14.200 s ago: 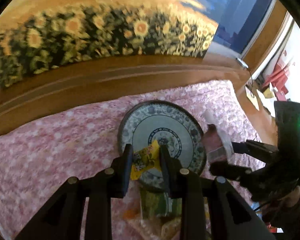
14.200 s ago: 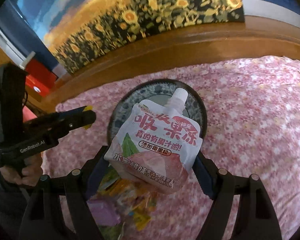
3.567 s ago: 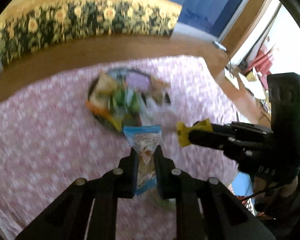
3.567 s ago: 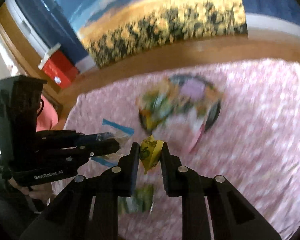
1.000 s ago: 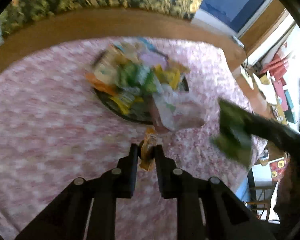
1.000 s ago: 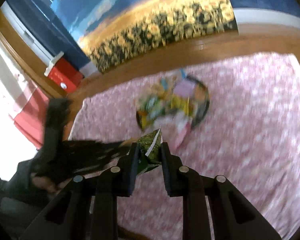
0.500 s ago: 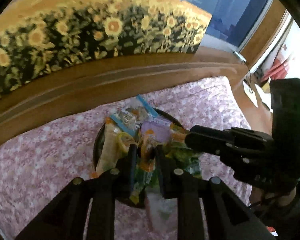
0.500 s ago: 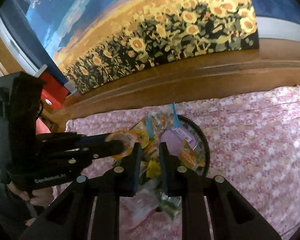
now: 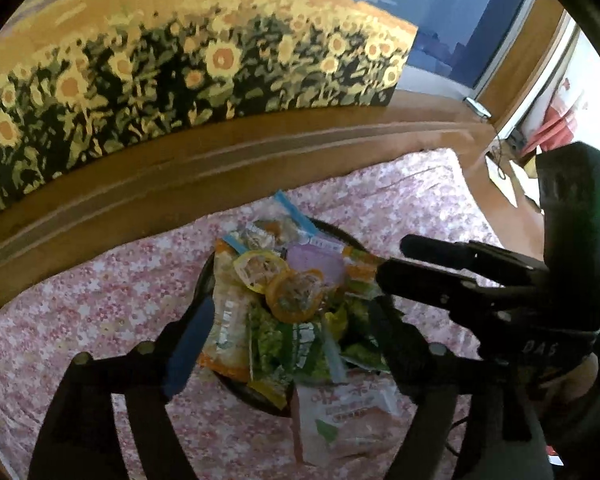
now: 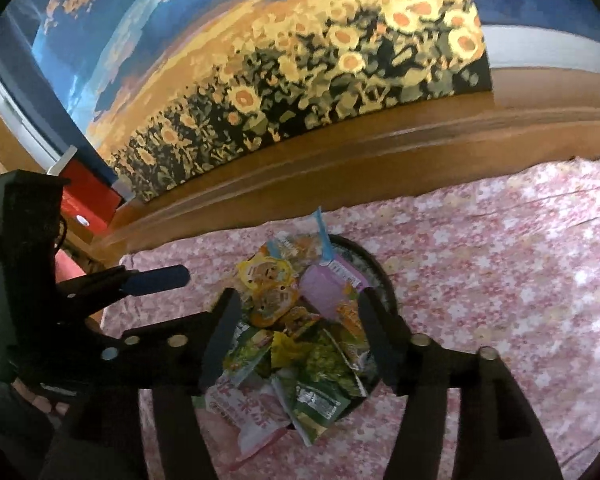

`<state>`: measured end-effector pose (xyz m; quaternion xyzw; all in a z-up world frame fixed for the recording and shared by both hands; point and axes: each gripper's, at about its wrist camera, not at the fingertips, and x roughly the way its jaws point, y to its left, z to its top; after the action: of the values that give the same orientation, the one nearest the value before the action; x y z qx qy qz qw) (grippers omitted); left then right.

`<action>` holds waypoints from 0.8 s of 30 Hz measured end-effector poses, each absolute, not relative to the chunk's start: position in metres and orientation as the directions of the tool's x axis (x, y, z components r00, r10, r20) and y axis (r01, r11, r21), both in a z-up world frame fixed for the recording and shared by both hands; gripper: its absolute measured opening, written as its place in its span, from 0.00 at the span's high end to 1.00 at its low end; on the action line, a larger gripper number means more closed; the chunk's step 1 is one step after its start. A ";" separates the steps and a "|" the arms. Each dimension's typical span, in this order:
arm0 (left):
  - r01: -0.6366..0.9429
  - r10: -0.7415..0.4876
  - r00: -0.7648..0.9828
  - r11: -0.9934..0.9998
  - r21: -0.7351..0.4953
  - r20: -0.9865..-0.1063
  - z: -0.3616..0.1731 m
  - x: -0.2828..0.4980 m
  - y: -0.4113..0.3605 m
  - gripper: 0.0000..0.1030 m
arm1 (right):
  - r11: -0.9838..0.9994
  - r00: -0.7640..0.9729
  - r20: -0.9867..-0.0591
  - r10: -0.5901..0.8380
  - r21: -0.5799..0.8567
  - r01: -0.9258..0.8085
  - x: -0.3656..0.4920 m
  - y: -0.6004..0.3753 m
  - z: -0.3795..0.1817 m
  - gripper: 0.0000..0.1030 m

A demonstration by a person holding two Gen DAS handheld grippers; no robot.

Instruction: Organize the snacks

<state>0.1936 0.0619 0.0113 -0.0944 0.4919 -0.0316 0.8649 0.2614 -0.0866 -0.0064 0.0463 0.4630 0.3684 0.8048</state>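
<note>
Both grippers hang over a round dark-rimmed plate heaped with snack packets, which sits on a bed covered in a pink floral sheet.

In the left wrist view the left gripper has its jaws wide apart; they have just been opening, and nothing is pressed between the pads. The heap lies below the gap. At the top of the pile are a round yellow-rimmed jelly cup and, touching it at its 4 o'clock, a round orange-rimmed jelly cup. A pale purple packet lies at the orange cup's 1 o'clock, and a blue-edged clear packet sticks up at the far side of the plate, at 12 o'clock. Green leafy-print packets fill the near side. A pink and white drink pouch hangs over the plate's near rim at 5 o'clock and rests partly on the sheet.

The right gripper enters the left wrist view from 3 o'clock, with a person's hand on its handle. In its own view its jaws stand apart too, having just been opening, with nothing clamped; a small yellow packet and a green packet lie on the pile beneath the gap.

Behind the bed runs a curved wooden headboard, and above it hangs a sunflower-field picture.
</note>
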 end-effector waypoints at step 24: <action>-0.046 -0.059 0.606 0.993 -0.109 -0.793 0.026 0.092 0.028 0.05 | 0.751 0.337 -0.741 0.580 0.326 -0.574 0.140 -0.123 0.005 0.11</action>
<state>0.0917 0.0281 0.0261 -0.0593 0.4440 -0.0036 0.8941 0.1402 -0.1234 0.0051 0.0034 0.4548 0.3528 0.8177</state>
